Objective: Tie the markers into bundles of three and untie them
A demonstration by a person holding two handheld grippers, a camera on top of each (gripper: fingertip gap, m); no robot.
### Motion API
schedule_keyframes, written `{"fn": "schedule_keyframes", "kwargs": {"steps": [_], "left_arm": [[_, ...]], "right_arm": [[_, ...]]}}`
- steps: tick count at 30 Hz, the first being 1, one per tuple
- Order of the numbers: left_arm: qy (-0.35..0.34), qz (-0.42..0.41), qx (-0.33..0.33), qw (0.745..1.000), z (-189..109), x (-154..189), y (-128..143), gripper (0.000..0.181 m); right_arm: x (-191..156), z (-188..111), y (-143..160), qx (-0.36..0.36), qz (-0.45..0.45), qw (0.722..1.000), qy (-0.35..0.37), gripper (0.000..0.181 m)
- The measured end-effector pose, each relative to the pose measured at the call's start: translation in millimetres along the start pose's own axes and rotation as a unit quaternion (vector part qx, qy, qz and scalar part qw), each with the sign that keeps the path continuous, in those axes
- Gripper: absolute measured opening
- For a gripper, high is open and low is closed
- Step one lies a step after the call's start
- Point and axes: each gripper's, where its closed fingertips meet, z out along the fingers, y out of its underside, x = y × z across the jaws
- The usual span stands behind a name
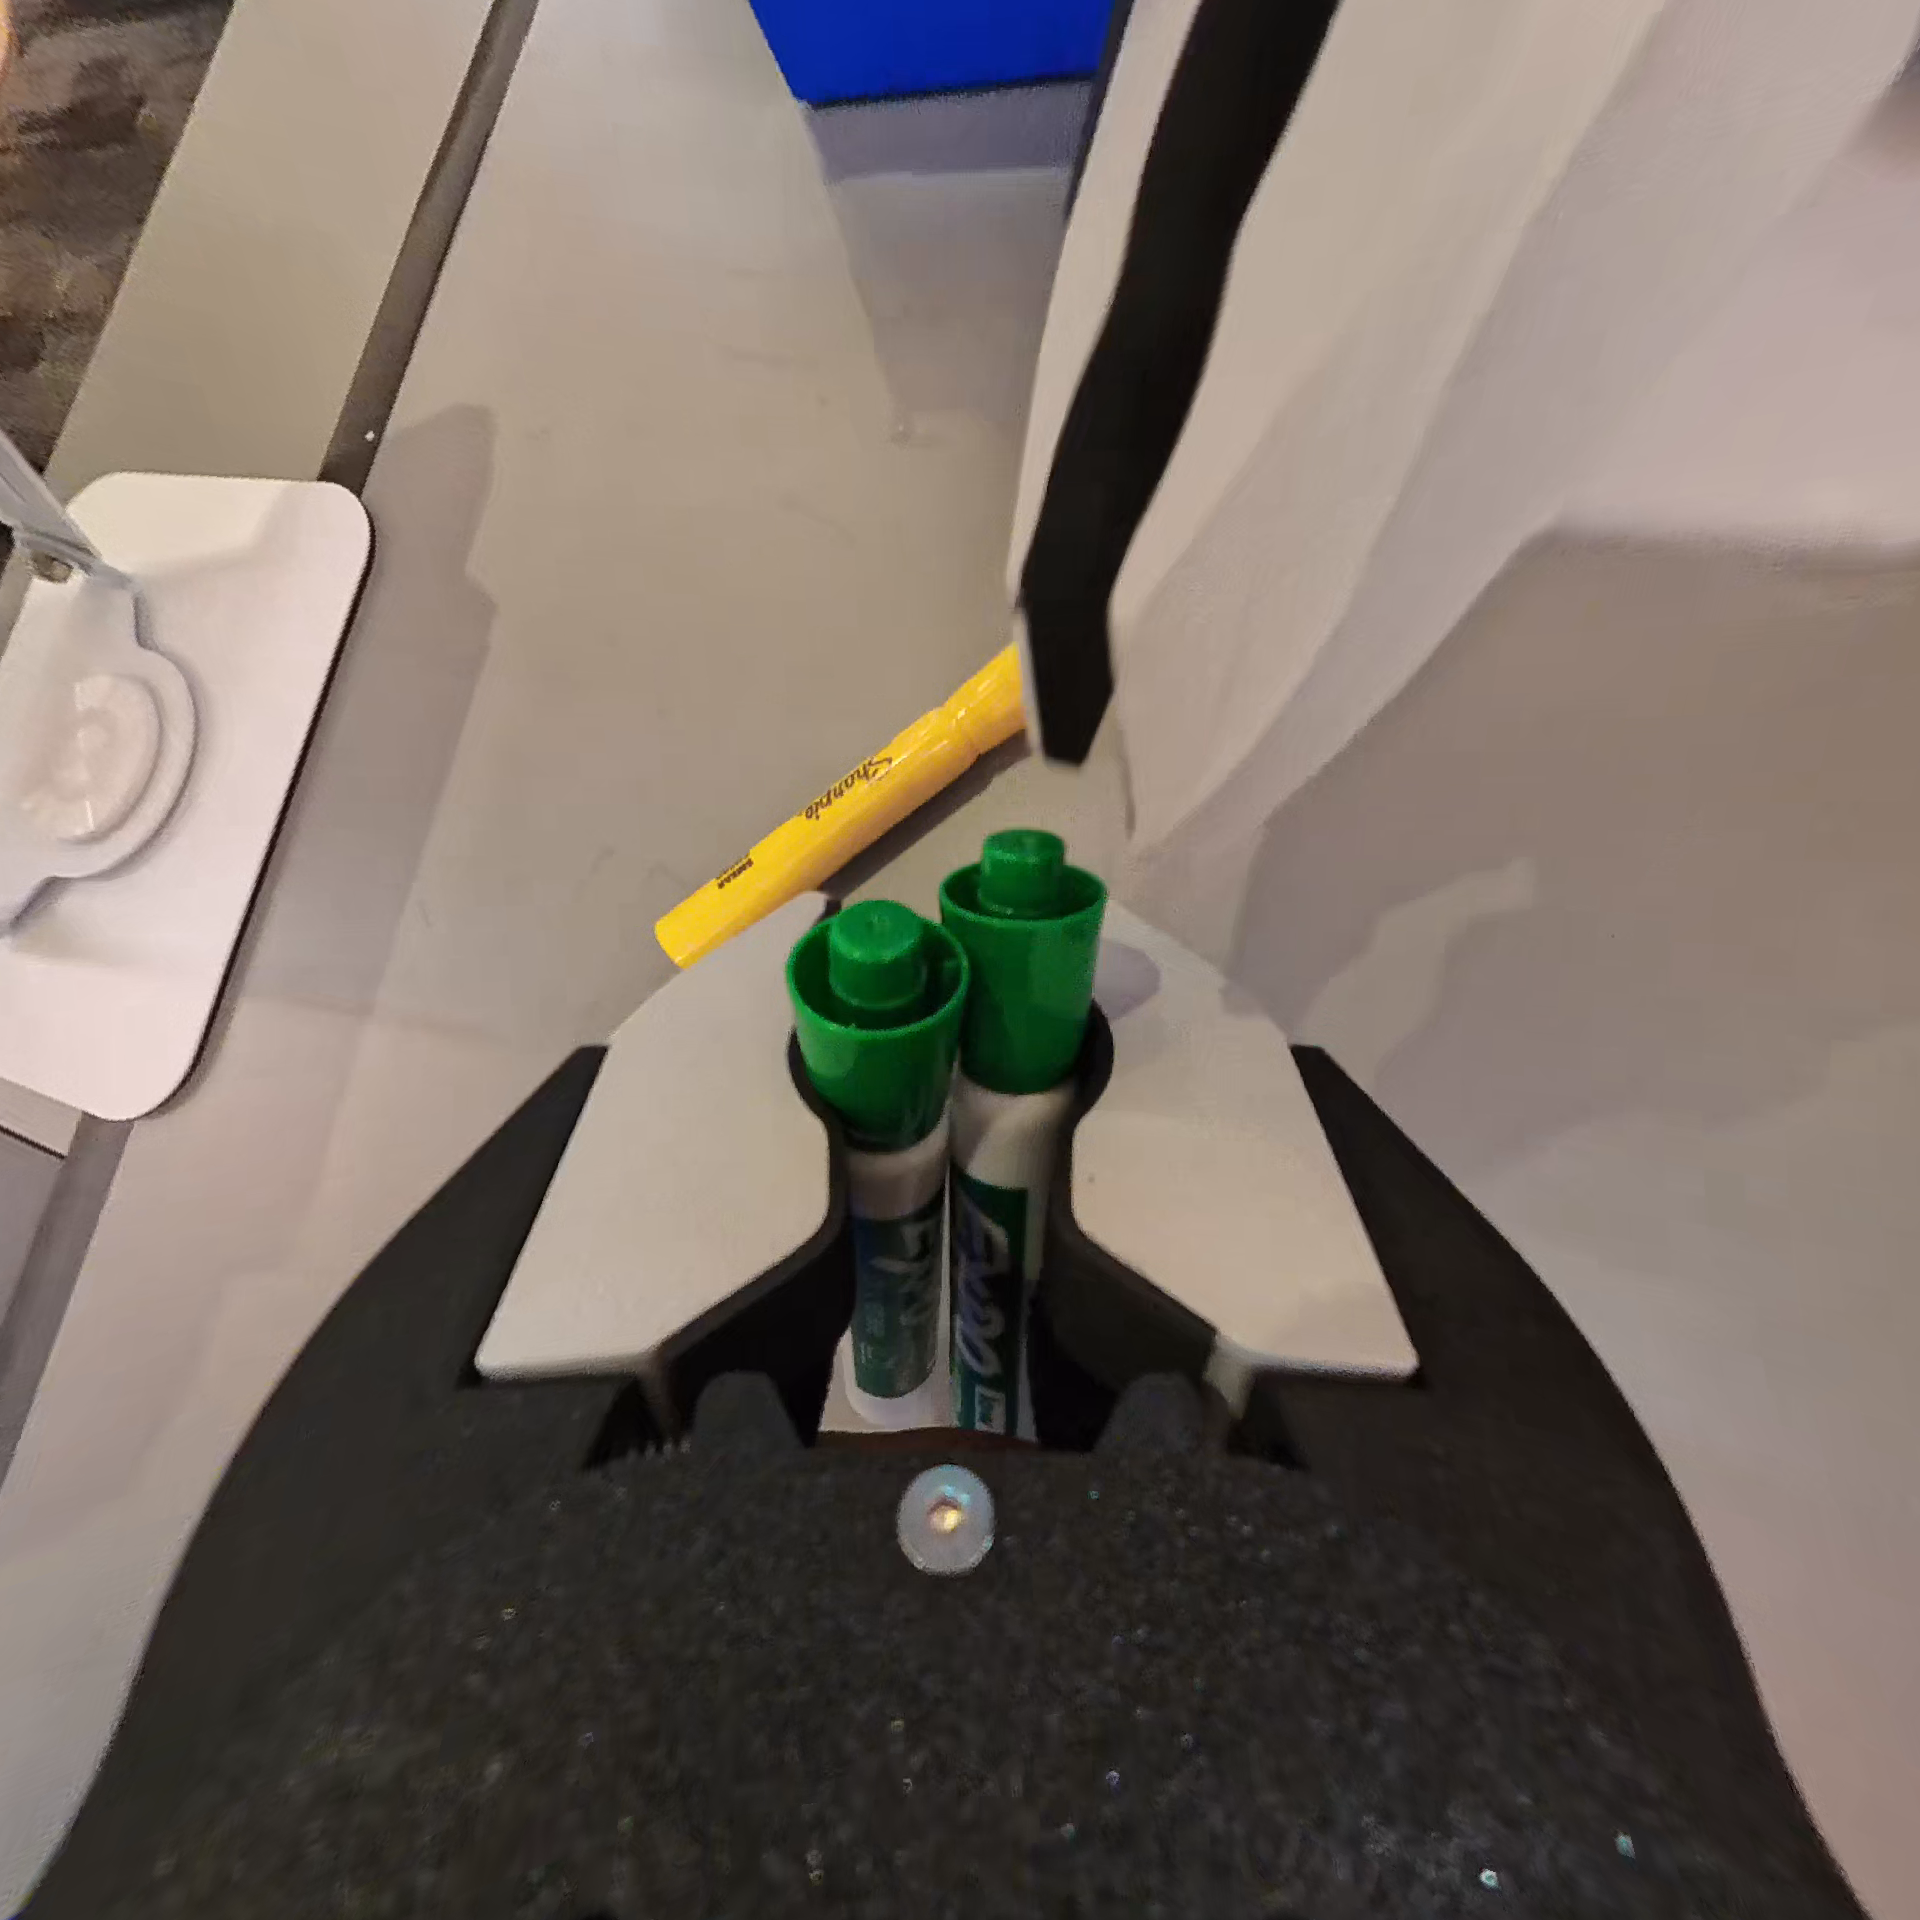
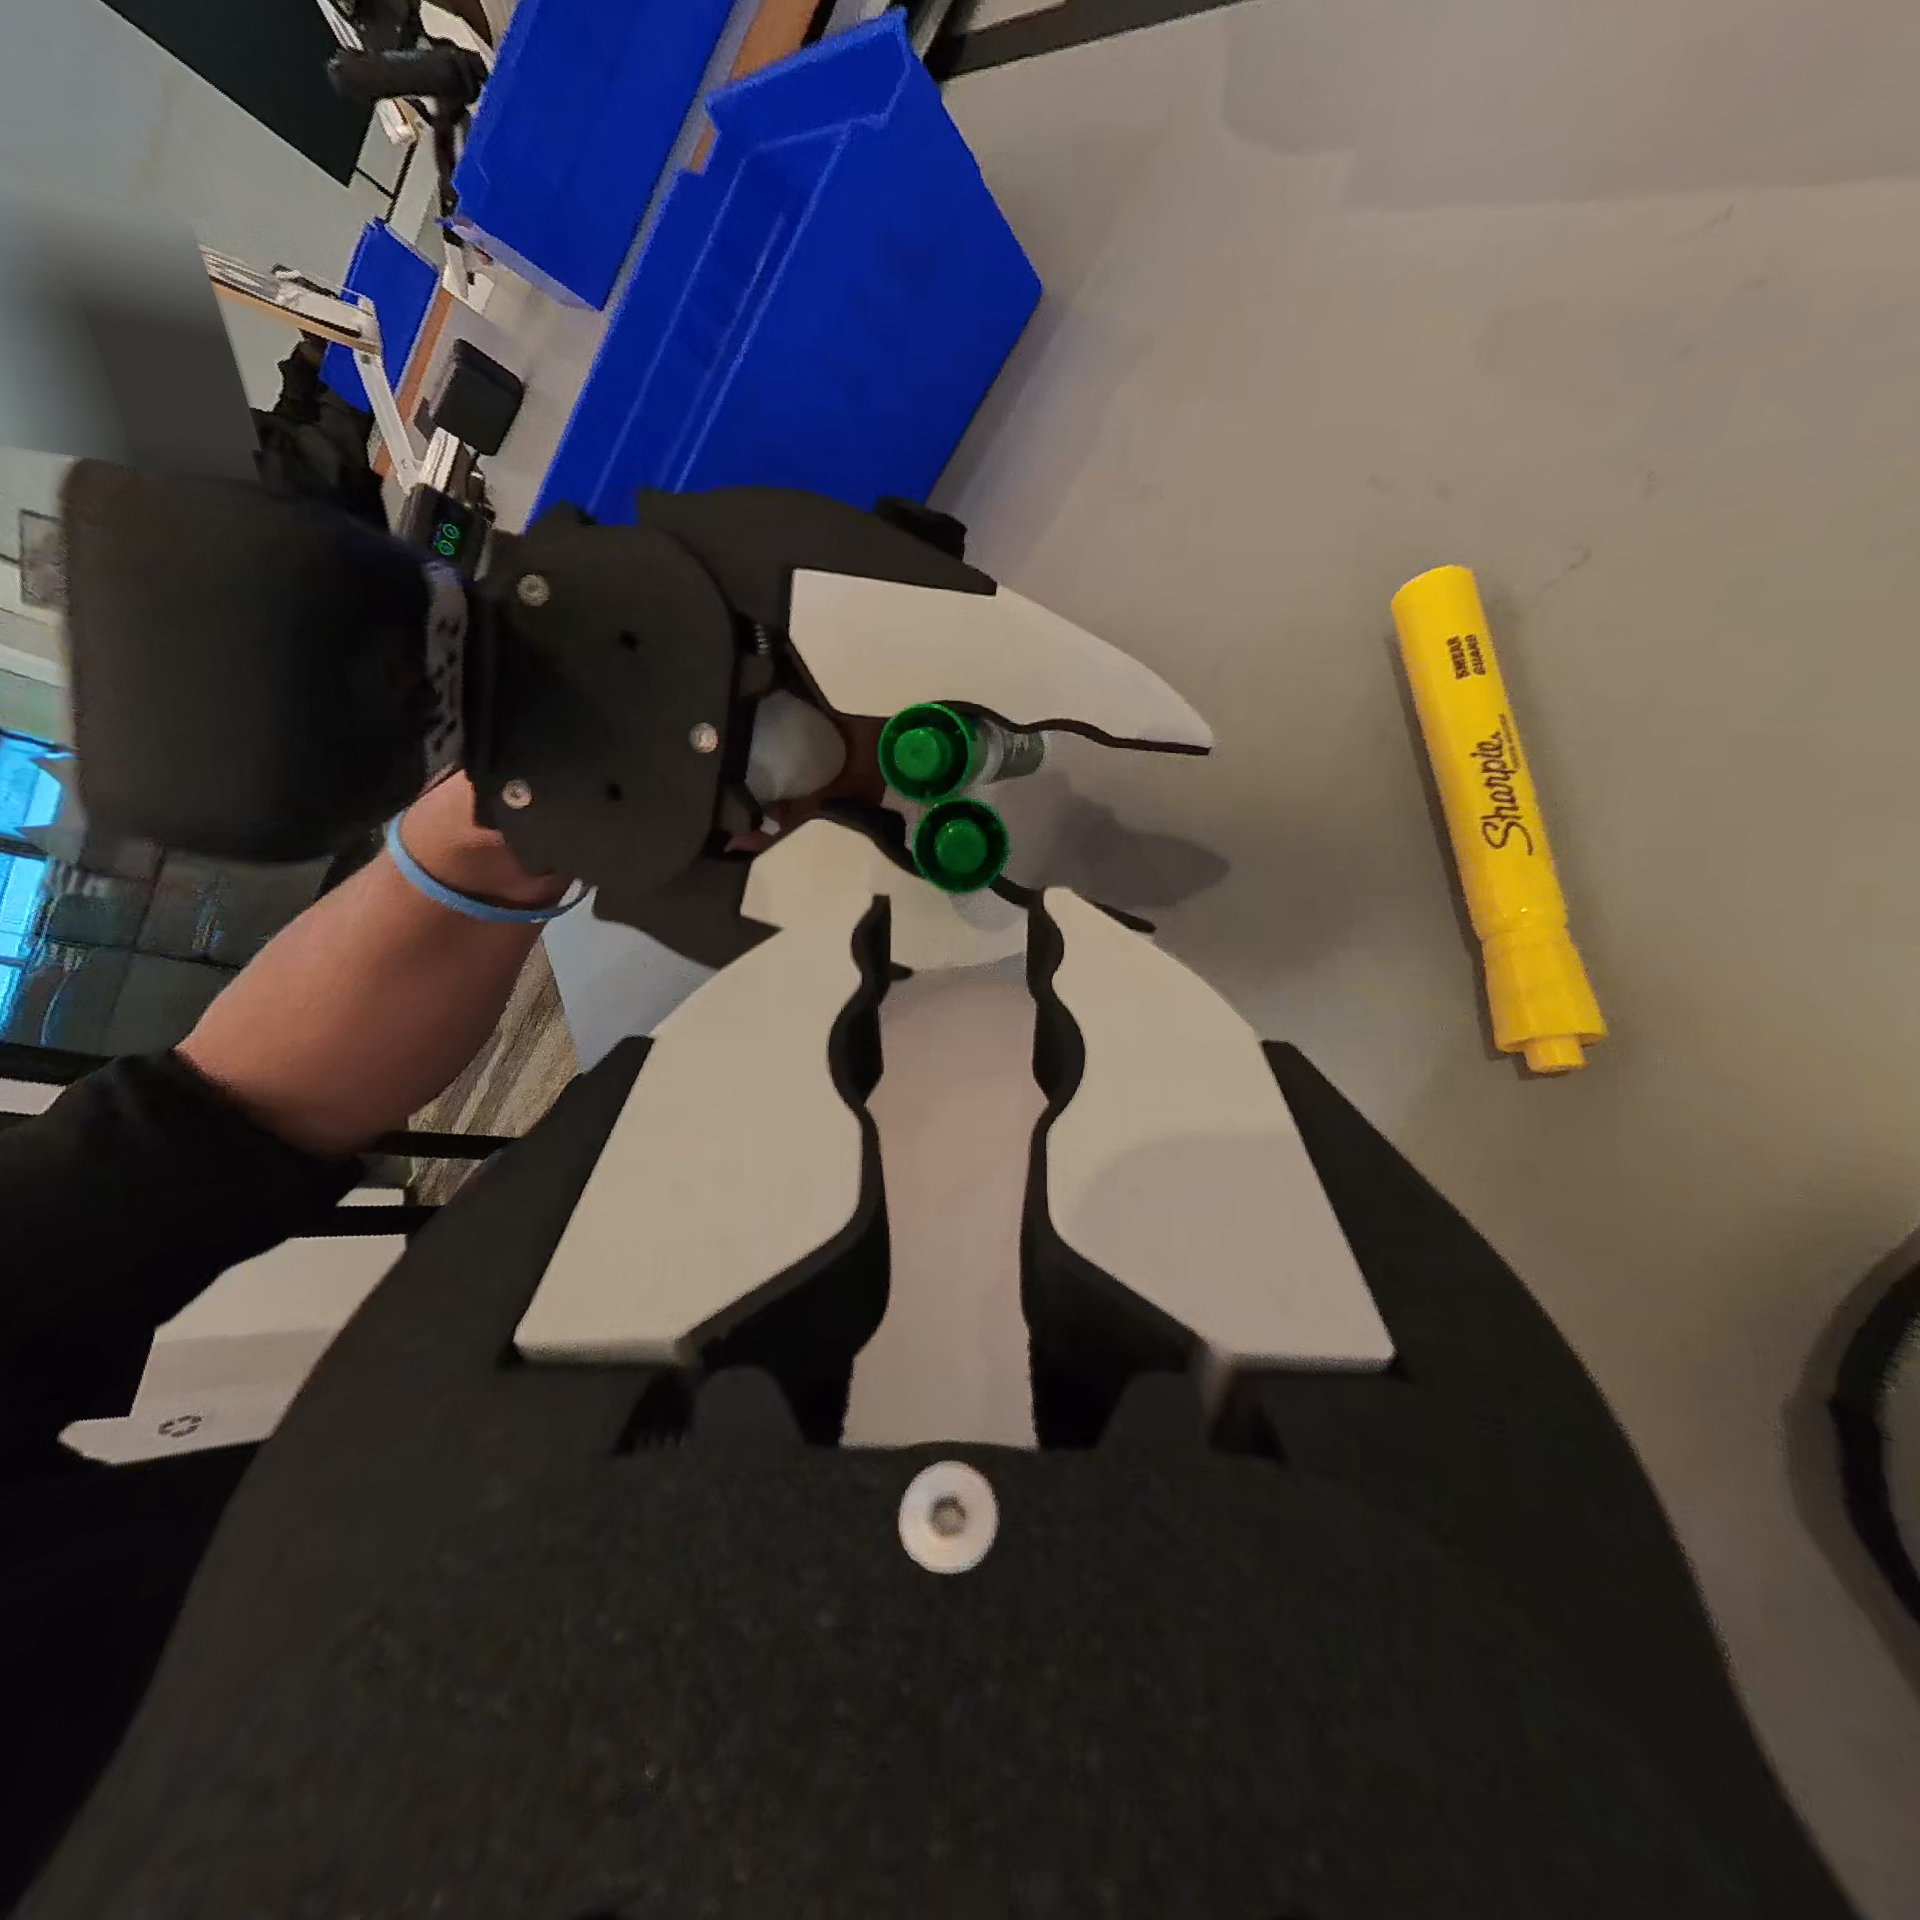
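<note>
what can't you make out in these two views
- Green markers: rear ends hidden inside the left gripper, both views.
- Yellow marker: one end covered by the right gripper's finger, left wrist view.
- Dark curved thing: cut off by the right edge, right wrist view.

A grey tabletop [image 2: 1455, 260] fills the right of the frame; blue bins [image 2: 790, 291] are seen at upper left, and a lit window [image 2: 31, 831] at the left edge.

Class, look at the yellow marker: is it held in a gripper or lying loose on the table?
Lying loose. The yellow marker rests flat on the grey table, apart from both grippers; nothing grips it.
</note>
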Motion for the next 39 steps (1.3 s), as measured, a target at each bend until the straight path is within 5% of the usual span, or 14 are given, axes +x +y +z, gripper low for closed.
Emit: {"fn": "schedule_keyframes", "kwargs": {"steps": [5, 11, 14, 18, 31, 39], "left_arm": [[0.031, 0.001, -0.044, 0.999, -12, 1, 20, 0.039], [0.098, 0.004, -0.106, 0.990, -41, 5, 37, 0.039], [0.124, -0.011, -0.128, 0.984, -52, 4, 45, 0.039], [0.135, -0.025, -0.134, 0.981, -63, -1, 50, 0.039], [0.194, 0.007, -0.177, 0.965, -61, 11, 58, 0.039], [0.233, 0.033, -0.247, 0.940, -53, 12, 67, 0.039]], "right_arm": [[22, -16, -9, 0.010, -0.121, 0.990, 0.065, 0.027], [84, -4, -6, -0.079, -0.314, 0.919, 0.225, 0.036], [105, 6, -9, -0.159, -0.333, 0.894, 0.253, 0.045], [115, 12, 9, -0.249, -0.291, 0.896, 0.226, 0.045], [130, 11, 36, -0.198, -0.288, 0.907, 0.233, 0.019], [117, -6, 29, -0.167, -0.400, 0.866, 0.251, 0.019]]}}
